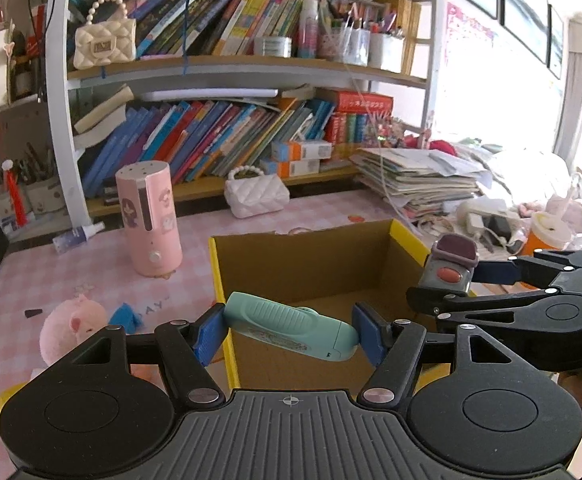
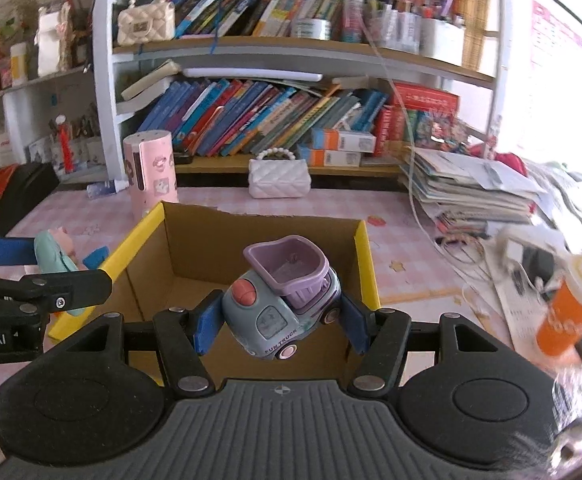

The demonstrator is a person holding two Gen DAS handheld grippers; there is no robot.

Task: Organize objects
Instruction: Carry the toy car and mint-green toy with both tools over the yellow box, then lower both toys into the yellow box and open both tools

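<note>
Jointly | my left gripper (image 1: 289,334) pinched the mint case (image 1: 291,332) endwise, over the cardboard box (image 1: 405,236) ahead | my right gripper (image 2: 277,328) clamped the toy truck (image 2: 281,304) by its flanks | both judged light, rigid, slick plastic.

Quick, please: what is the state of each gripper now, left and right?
Left gripper: closed on the mint-green toy.
Right gripper: closed on the toy truck.

Both grippers (image 1: 289,330) (image 2: 277,322) clamped (side by side)
</note>
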